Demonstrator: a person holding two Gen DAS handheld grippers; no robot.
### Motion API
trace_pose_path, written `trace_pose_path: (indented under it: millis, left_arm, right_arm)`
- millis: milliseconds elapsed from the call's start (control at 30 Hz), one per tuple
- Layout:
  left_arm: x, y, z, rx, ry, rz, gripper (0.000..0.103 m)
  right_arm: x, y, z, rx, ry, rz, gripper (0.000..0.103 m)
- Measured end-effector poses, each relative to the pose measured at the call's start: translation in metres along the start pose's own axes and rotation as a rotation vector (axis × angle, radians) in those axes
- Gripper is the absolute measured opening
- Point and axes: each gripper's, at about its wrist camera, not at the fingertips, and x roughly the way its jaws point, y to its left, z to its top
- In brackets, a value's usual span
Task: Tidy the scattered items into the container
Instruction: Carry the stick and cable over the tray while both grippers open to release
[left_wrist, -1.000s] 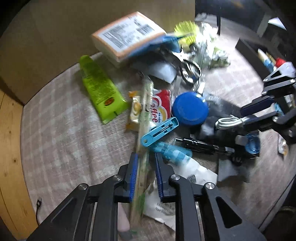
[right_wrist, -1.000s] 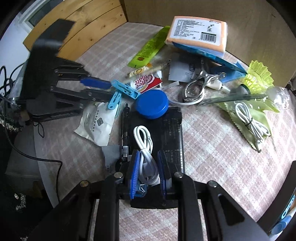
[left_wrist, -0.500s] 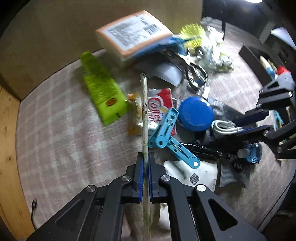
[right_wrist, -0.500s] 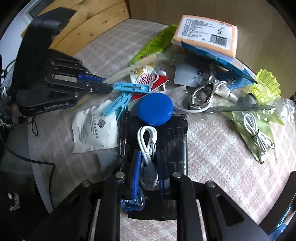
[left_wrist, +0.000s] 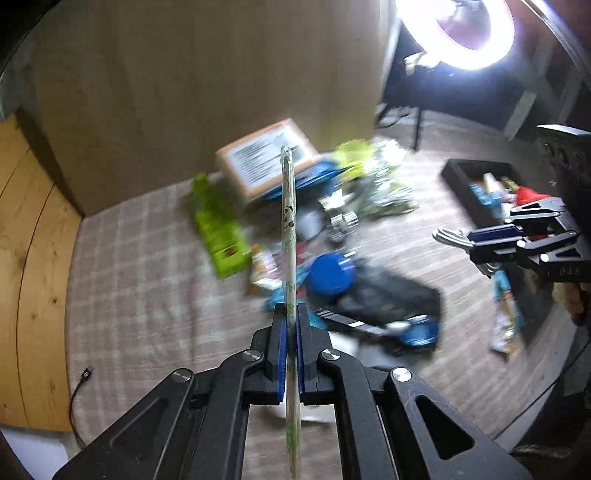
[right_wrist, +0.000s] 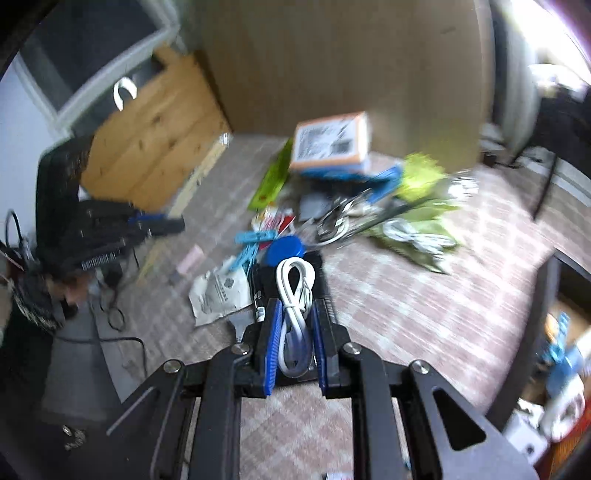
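Note:
My left gripper (left_wrist: 290, 314) is shut on a long thin wrapped stick (left_wrist: 288, 221), which points up and away, lifted off the checked cloth. In the right wrist view my right gripper (right_wrist: 295, 314) is shut on a coiled white cable (right_wrist: 295, 280), held above the clutter. The left wrist view also shows the right gripper (left_wrist: 476, 243) at the right with the cable loops sticking out. A black tray (left_wrist: 465, 177) holding several small items lies on the cloth at the far right. The left gripper (right_wrist: 162, 221) shows blurred at the left of the right wrist view.
Scattered on the cloth are an orange-edged pack (left_wrist: 266, 162), a green tube (left_wrist: 218, 229), a blue lid (left_wrist: 330, 273), a black pouch (left_wrist: 388, 299), a white sachet (right_wrist: 221, 291), a blue peg (right_wrist: 251, 243) and a metal clamp (right_wrist: 336, 221). A brown wall stands behind.
The left gripper closed on the stick, then lifted it off the cloth. The right gripper tightened on the white cable and rose with it, away from the black pouch.

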Motion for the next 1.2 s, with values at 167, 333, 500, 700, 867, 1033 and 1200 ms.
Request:
trace_pose_path:
  millis: [167,333,500,700,867,1033,1200]
  left_arm:
    - [-0.004,-0.06,0.024,0.04,-0.043,-0.091,0.003]
    - [0.007,-0.139,0.051,0.098,-0.069,-0.196,0.003]
    - [0.019,-0.222,0.08,0.17,-0.089,-0.296,0.003]
    - [0.024,-0.323,0.114,0.262,-0.112,-0.401,0.003]
    - [0.035,-0.396,0.138,0.315,-0.105,-0.448,0.003]
    - [0.049,-0.437,0.151,0.342,-0.091,-0.434,0.004]
    - [0.071,-0.458,0.159,0.322,-0.034,-0.367,0.051]
  right_arm:
    - [-0.057,-0.036,-0.022,0.083,-0.118,-0.064,0.016]
    - [-0.127,-0.081,-0.065,0.17,-0.215,-0.194,0.016]
    - [-0.173,-0.139,-0.102,0.271,-0.248,-0.312,0.016]
    - [-0.213,-0.201,-0.146,0.373,-0.262,-0.411,0.016]
    - [-0.223,-0.235,-0.161,0.404,-0.265,-0.432,0.016]
    - [-0.227,-0.252,-0.157,0.398,-0.262,-0.438,0.016]
    - [-0.226,-0.267,-0.151,0.42,-0.267,-0.435,0.057]
